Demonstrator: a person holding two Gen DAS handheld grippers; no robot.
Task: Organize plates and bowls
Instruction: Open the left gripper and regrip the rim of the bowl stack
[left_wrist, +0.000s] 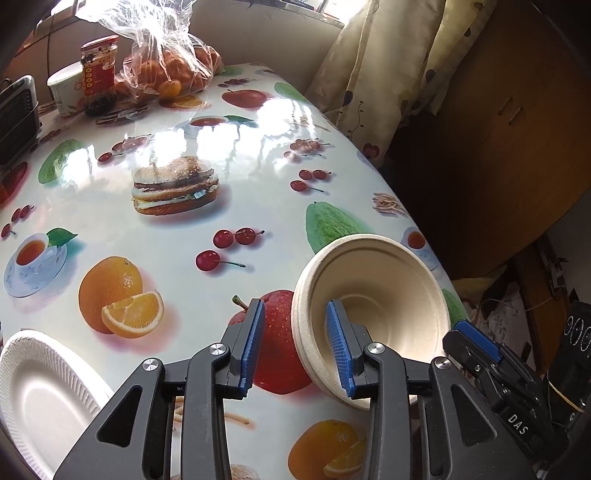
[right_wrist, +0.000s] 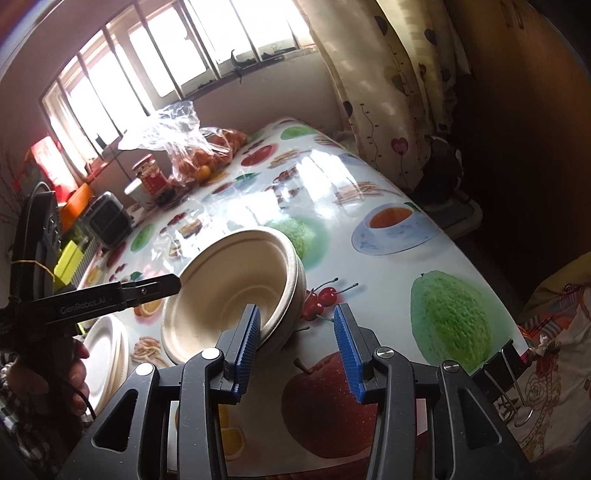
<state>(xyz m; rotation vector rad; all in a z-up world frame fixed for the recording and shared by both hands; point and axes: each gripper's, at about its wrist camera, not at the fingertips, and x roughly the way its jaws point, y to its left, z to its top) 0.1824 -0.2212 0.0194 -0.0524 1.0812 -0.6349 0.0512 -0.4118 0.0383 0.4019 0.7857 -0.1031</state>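
Nearest in the left wrist view, the left gripper (left_wrist: 295, 347) has its blue-padded jaws spread wide, and the rim of the beige bowl stack (left_wrist: 373, 306) sits in the gap: the right pad lies inside the bowl and the left pad stands clear of the outer wall, so it clasps nothing. The right gripper (right_wrist: 299, 350) is likewise parted, its left pad inside the near rim of the same stack (right_wrist: 236, 288) and its right pad well apart over the printed apple; in the left view its blue tip (left_wrist: 476, 339) shows just beside the bowl's right edge. The stack is tipped on its side near the table's right edge, its mouth facing the person and its axis running roughly along the tabletop, not upright. Beside it on the left, at the near edge, lie white plates (left_wrist: 40, 402), flat and apart from the bowls. The fruit-print oilcloth table (left_wrist: 236, 155) stretches bare through the middle. At the far end stand a red-labelled jar (left_wrist: 99, 70), a white tub (left_wrist: 68, 88), a clear bag of oranges (left_wrist: 173, 62) and a small dark heater (left_wrist: 18, 114), with a flowered curtain (left_wrist: 373, 74) on the right
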